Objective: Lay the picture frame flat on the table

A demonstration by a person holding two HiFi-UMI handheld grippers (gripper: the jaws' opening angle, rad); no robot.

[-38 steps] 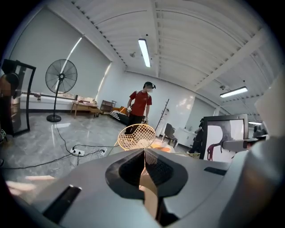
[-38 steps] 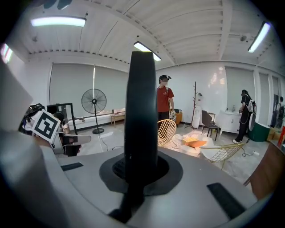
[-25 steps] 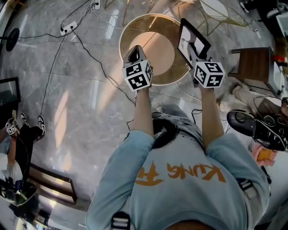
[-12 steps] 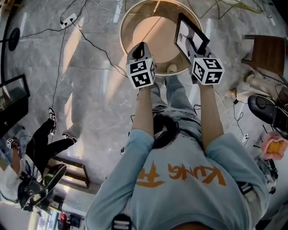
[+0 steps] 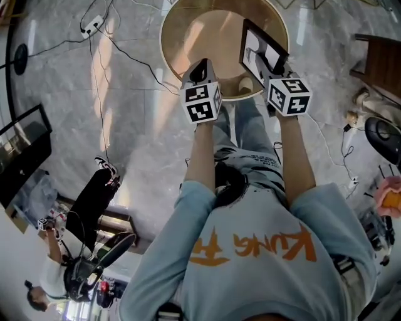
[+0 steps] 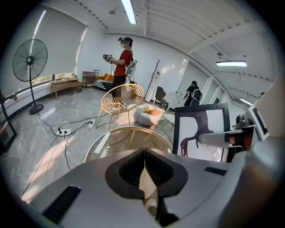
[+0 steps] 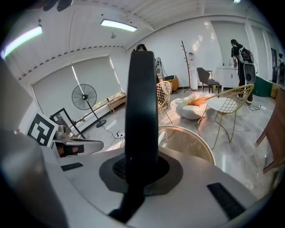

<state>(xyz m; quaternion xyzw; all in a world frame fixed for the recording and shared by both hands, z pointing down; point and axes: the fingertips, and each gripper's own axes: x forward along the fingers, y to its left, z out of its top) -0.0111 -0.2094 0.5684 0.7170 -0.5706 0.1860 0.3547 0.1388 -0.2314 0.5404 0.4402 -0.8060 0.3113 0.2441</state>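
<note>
Picture frame (image 5: 263,51) upright, edge clamped in right claw (image 5: 268,79)

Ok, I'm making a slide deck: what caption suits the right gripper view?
Right hand-held gripper shut on the upright black picture frame, round glass table beyond.

A bright open studio is suggested by the marble floor (image 5: 125,125), strip light (image 6: 130,11), wire chair (image 6: 122,100), fan (image 6: 30,59) and coat stand (image 6: 155,73).
</note>
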